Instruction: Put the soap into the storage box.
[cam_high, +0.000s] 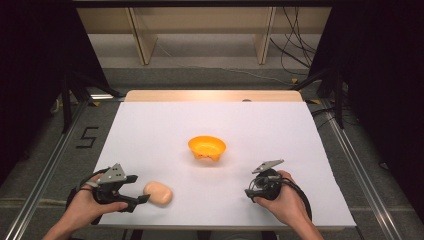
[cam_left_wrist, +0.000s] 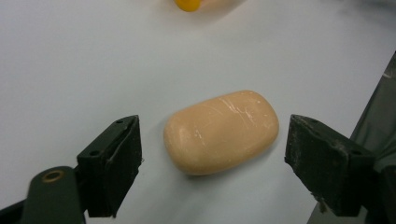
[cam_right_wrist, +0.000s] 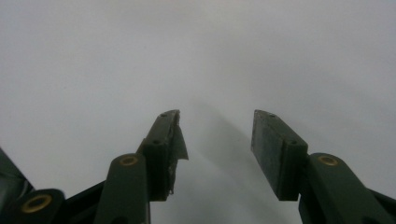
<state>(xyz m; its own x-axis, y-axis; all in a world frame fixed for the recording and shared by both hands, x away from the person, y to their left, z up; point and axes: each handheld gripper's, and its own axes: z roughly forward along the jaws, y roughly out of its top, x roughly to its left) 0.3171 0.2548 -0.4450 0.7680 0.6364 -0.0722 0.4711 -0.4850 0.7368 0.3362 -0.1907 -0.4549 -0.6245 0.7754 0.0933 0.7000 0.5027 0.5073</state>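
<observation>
A peach-coloured rounded bar, like soap (cam_high: 158, 193) (cam_left_wrist: 221, 131), lies on the white table sheet (cam_high: 210, 130) near the front left. My left gripper (cam_high: 138, 189) (cam_left_wrist: 215, 163) is open, its jaws standing wide on either side of the bar without touching it. An orange bowl (cam_high: 207, 148) (cam_left_wrist: 187, 4) sits upright near the middle of the sheet. At the front right, my right gripper (cam_high: 251, 189) (cam_right_wrist: 215, 135) is open over bare sheet with nothing between its jaws.
The sheet's front edge runs just below both hands. Metal rails (cam_high: 45, 175) flank the table on both sides. Wooden shelving (cam_high: 200, 30) and cables (cam_high: 295, 50) lie beyond the far edge.
</observation>
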